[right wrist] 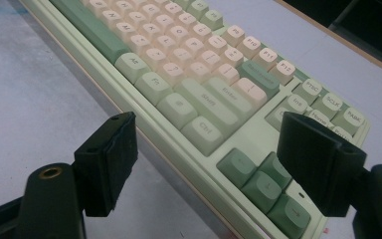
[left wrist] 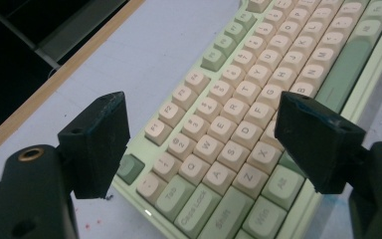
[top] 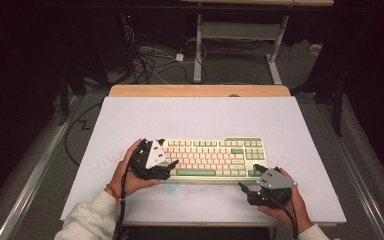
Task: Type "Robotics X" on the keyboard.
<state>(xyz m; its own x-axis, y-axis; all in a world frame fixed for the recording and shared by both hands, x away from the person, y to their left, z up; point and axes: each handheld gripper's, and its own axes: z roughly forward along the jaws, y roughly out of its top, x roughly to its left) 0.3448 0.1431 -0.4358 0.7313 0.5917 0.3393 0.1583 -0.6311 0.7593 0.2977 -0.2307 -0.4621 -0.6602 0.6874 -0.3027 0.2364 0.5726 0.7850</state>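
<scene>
Pale tabletop with a green-and-cream mechanical keyboard lying near its front edge, flanked by two hand-held grippers.
Left gripper hangs over the keyboard's left end, right gripper at its front right corner; both sets of fingers stand wide and empty, apparently positioned to take it by the ends.

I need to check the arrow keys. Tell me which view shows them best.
The right gripper view: the dark green arrow keys sit close up between the right gripper's open jaws. The high view shows them as a tiny cluster at the keyboard's near right corner. The left gripper view shows letter keys instead.
</scene>
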